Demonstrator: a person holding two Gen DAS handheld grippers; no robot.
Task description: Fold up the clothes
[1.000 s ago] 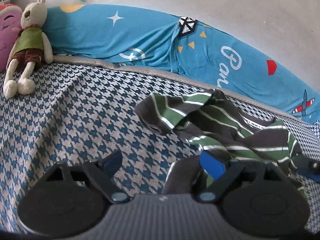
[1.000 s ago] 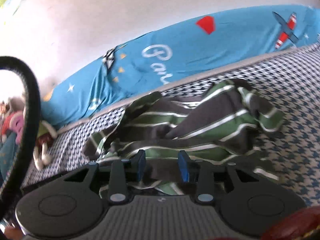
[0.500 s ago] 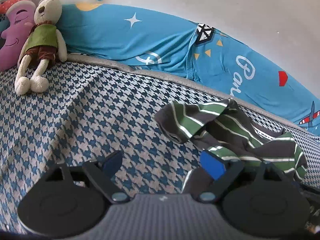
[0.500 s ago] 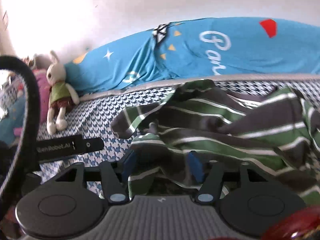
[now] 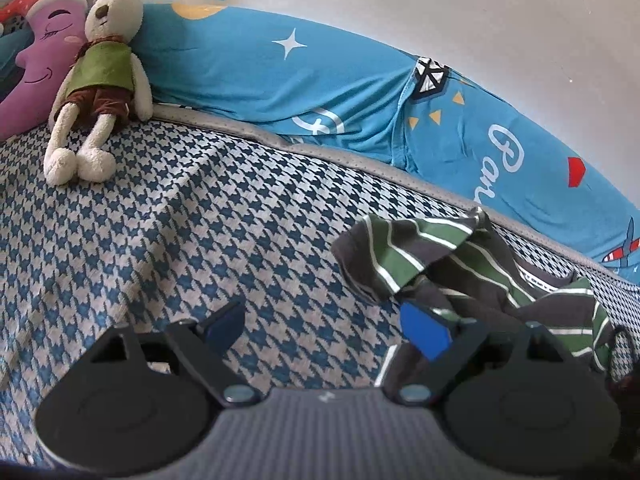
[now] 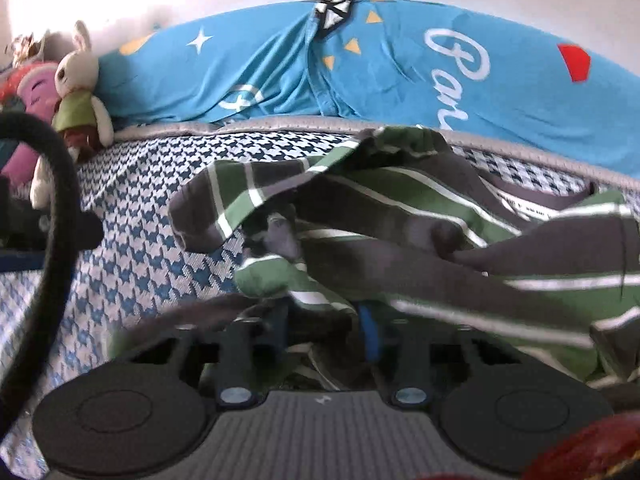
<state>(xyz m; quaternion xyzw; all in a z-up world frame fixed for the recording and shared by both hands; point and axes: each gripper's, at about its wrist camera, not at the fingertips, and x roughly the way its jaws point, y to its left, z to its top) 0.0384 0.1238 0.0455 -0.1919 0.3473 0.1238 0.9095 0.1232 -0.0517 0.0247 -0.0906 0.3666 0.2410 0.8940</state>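
A crumpled grey shirt with green and white stripes [image 5: 452, 264] lies on the houndstooth bedspread [image 5: 200, 220], at the right of the left wrist view. My left gripper [image 5: 324, 326] is open and empty, its right finger just beside the shirt's near edge. In the right wrist view the shirt [image 6: 420, 232] fills the middle and right. My right gripper [image 6: 326, 330] is closed on a bunched part of the shirt; cloth covers most of the fingers.
A long blue printed pillow [image 5: 320, 92] lies along the wall at the back. A plush rabbit [image 5: 100, 80] and a purple moon cushion [image 5: 36, 68] sit at the back left. A black cable [image 6: 52, 216] crosses the left of the right wrist view.
My right gripper has moved into the shirt and narrowed its jaws on the cloth. My left gripper has drawn back to the left, away from the shirt, staying open.
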